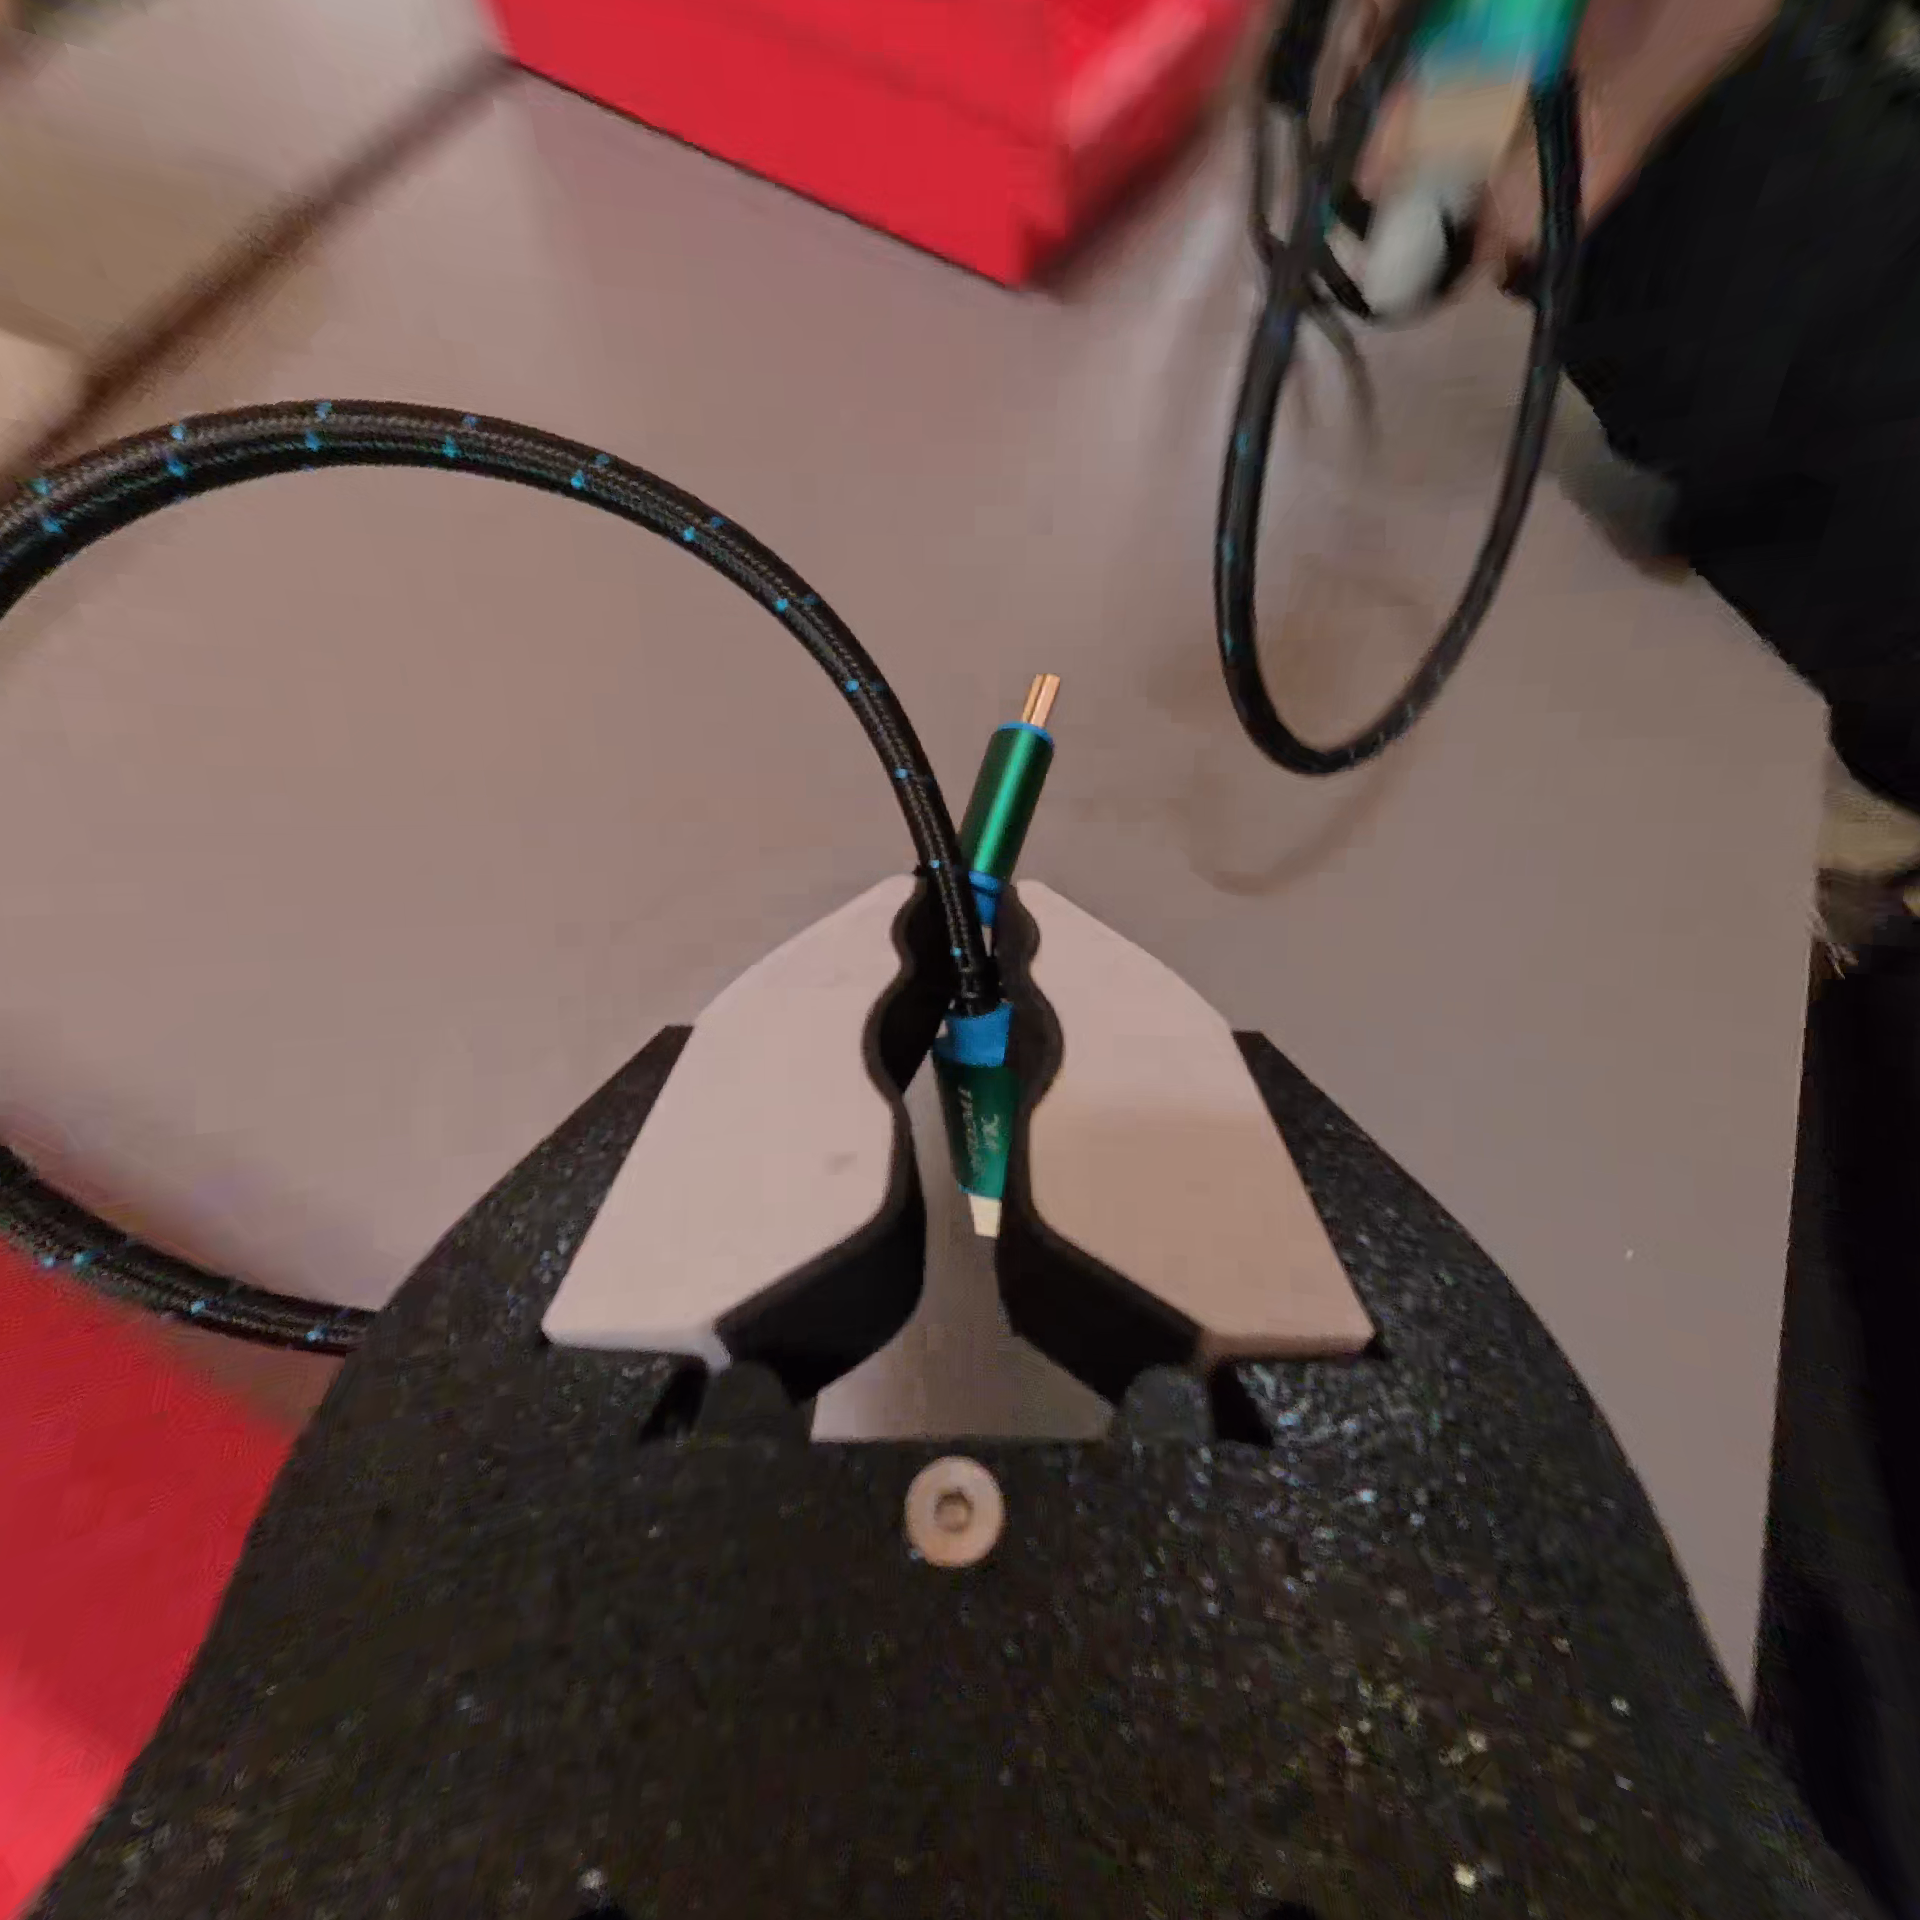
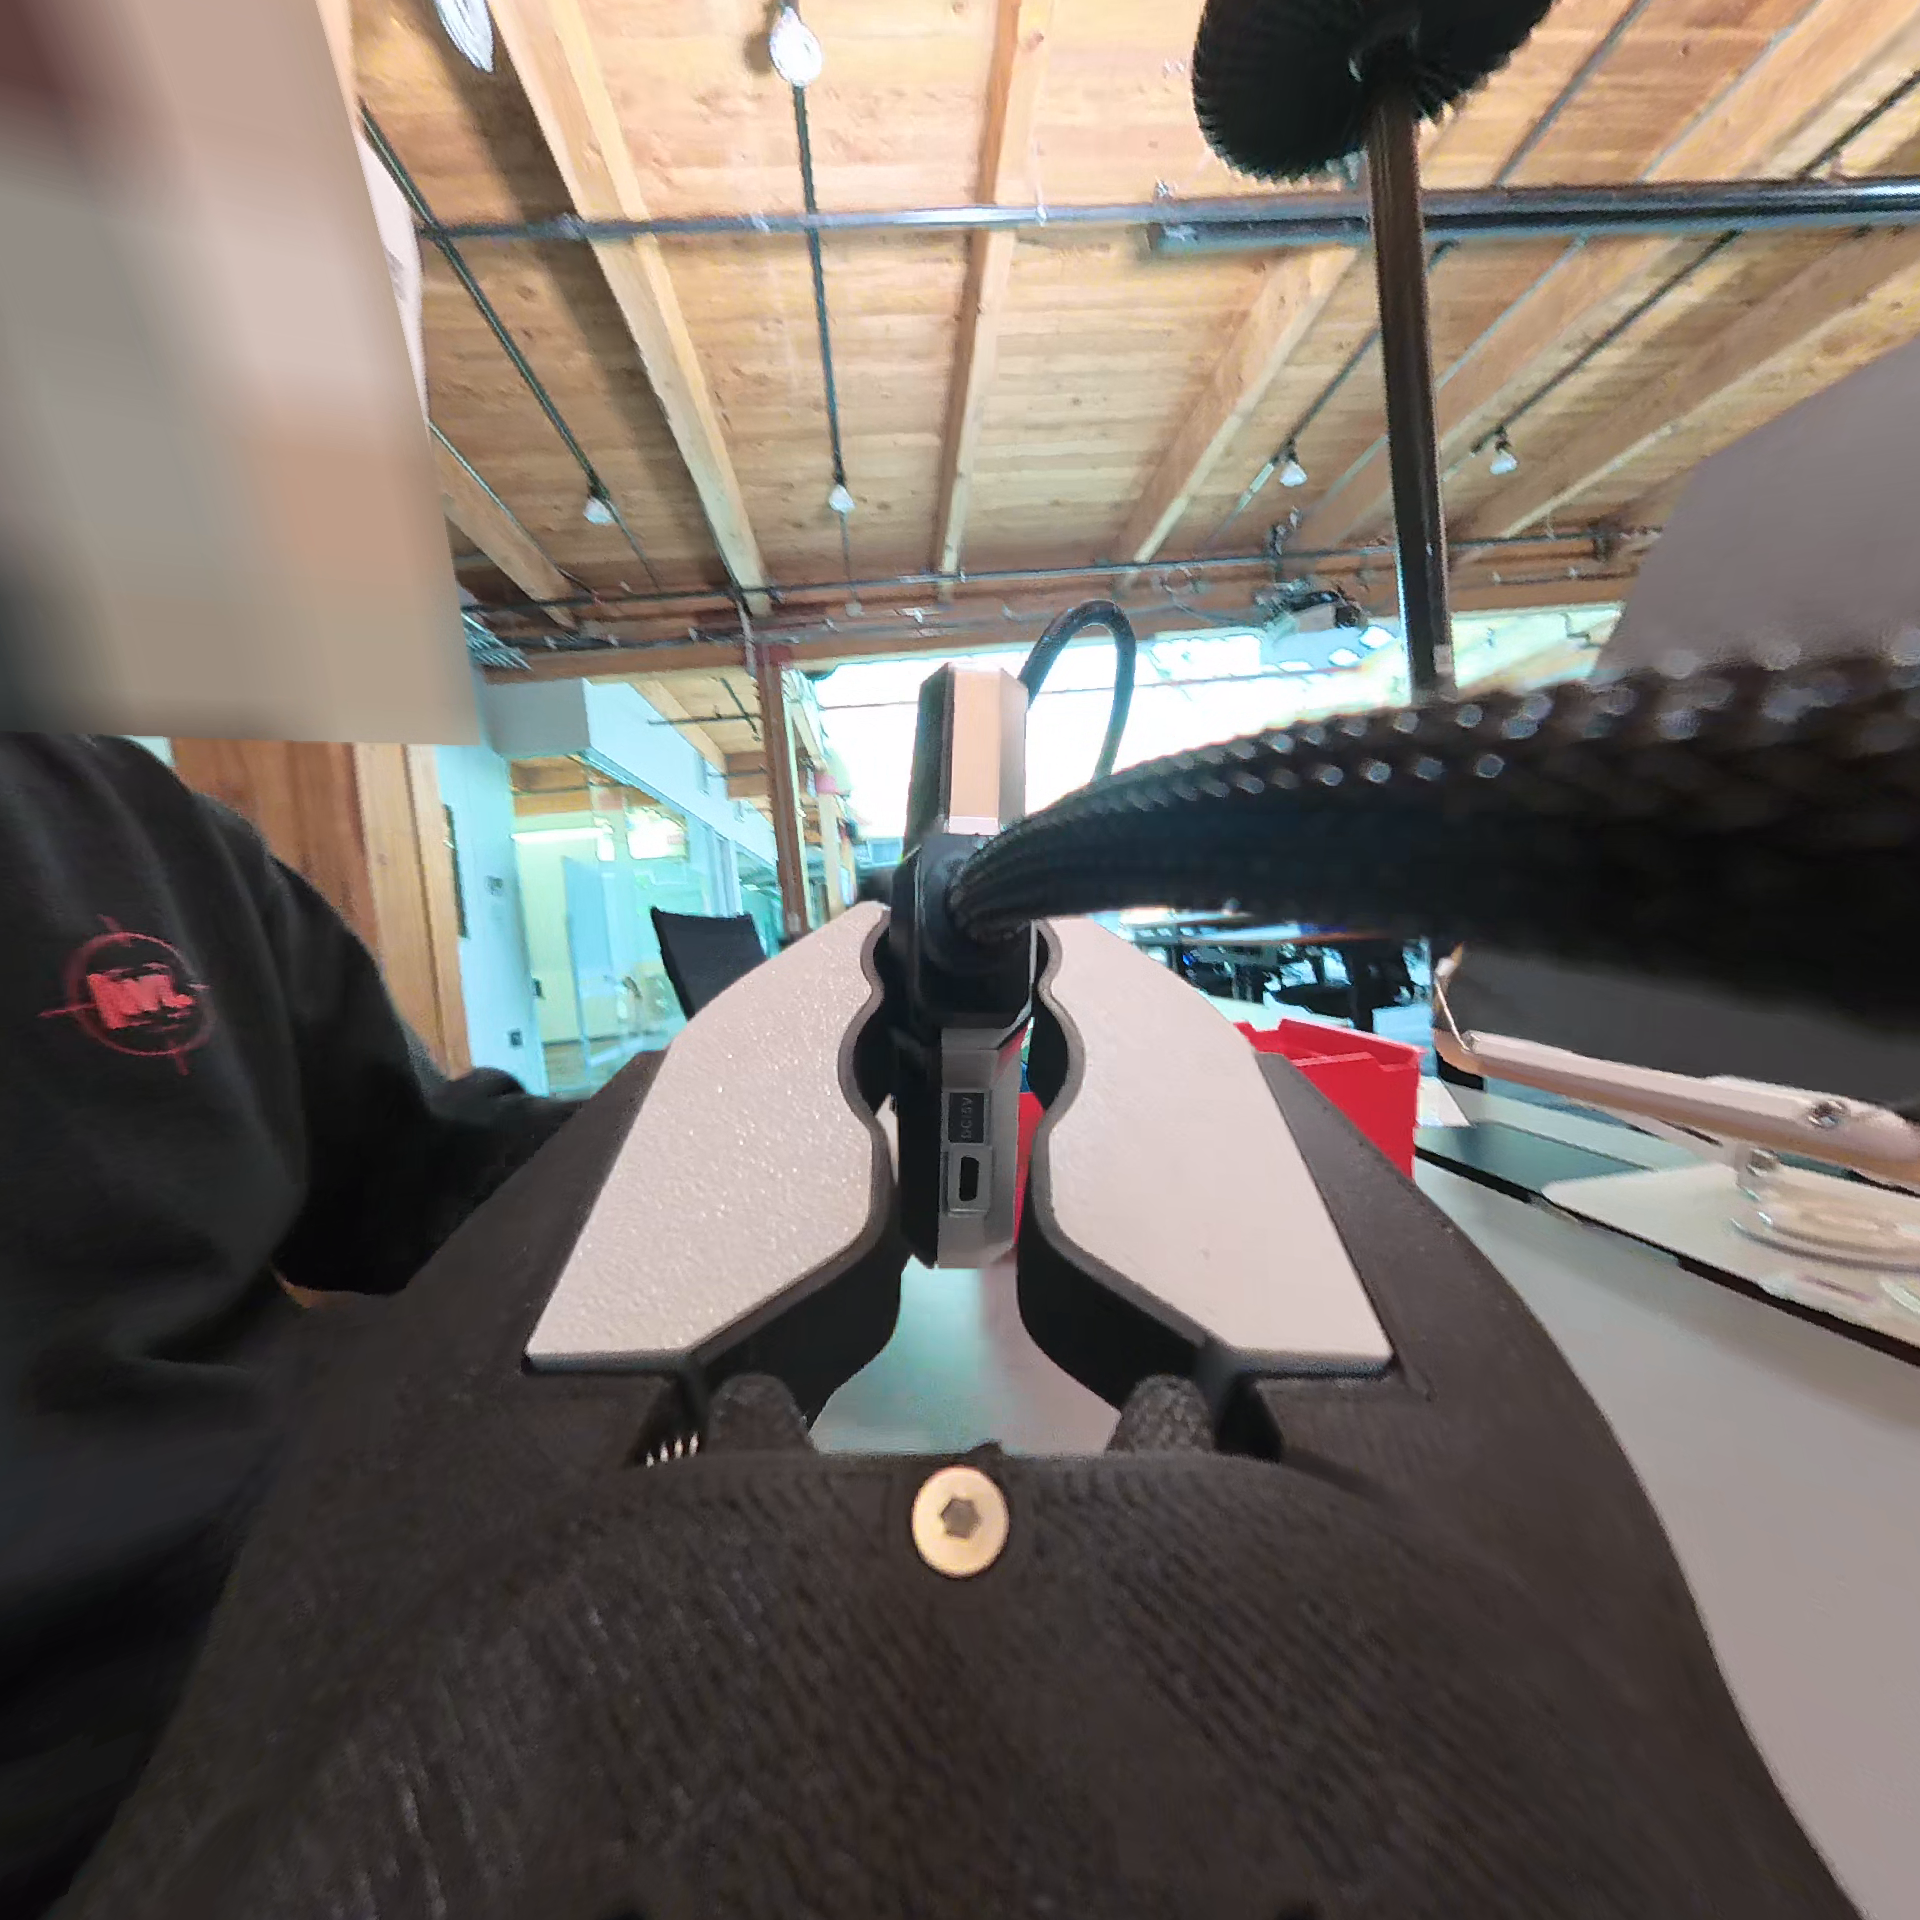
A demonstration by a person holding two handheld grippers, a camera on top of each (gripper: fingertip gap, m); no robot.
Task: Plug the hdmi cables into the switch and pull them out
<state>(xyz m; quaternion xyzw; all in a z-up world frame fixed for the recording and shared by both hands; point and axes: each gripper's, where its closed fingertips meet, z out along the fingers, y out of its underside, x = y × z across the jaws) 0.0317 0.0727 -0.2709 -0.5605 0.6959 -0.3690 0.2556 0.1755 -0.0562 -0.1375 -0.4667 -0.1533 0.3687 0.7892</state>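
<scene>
Table (image 1: pixel 520 727): seen under the left gripper, pale and bare
Switch (image 2: pixel 961 1132): pinched edge-on in the right gripper (image 2: pixel 961 966), raised, one cable (image 2: pixel 1403 821) plugged in
Plugs (image 1: pixel 1003 805): two green ones and braid pinched together in the left gripper (image 1: pixel 971 914)
Advice: the gold tip is best squared to a port before being pushed

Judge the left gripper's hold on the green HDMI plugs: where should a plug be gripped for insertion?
Grip one green plug alone across its metal shell's flat faces, from behind, gold tip pointing forward. Now the left gripper pinches cable and two opposed plugs together, poorly aligned.
</scene>
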